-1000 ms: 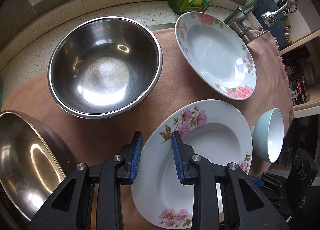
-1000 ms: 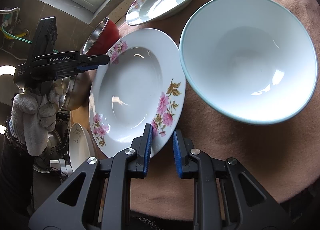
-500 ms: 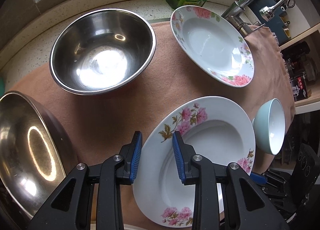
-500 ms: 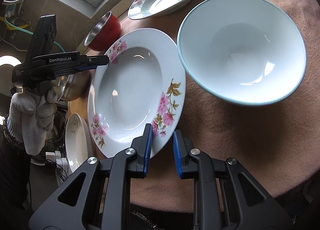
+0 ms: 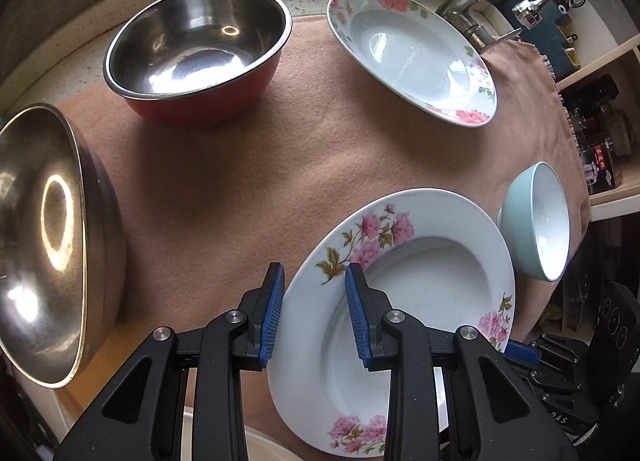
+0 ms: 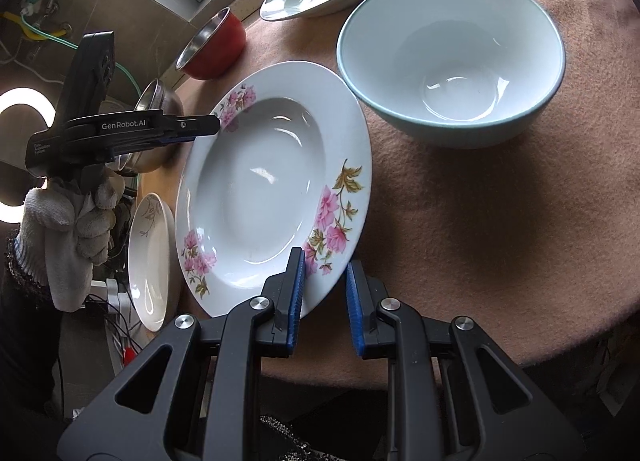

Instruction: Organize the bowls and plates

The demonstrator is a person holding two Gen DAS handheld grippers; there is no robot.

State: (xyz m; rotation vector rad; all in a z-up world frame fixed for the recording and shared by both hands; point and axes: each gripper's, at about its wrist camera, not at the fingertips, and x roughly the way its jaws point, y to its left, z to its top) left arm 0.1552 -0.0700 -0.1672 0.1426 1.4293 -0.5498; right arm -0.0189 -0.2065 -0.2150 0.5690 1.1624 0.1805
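Left wrist view: the left gripper (image 5: pixel 313 311) points steeply down over the near edge of the flowered plate (image 5: pixel 420 301), which lies on the brown cloth (image 5: pixel 240 165). Its jaws are parted a little and straddle the plate's rim, one blue pad outside on the cloth side, the other over the white well. No pad clearly presses on the rim, so I read it as not yet gripped. The far plate (image 5: pixel 412 57), the red-sided steel bowl (image 5: pixel 196 49) and the pale blue bowl (image 5: pixel 536 221) stand well apart from it.

Right wrist view: the right gripper (image 6: pixel 323 301) sits at the opposite rim of the same plate, jaws narrowly apart with the flowered edge between them; whether they pinch it I cannot tell. The left gripper reaches in from the plate's far side. Both hands are equally near this plate, so the coming lift likely turns on two opposed rim holds.
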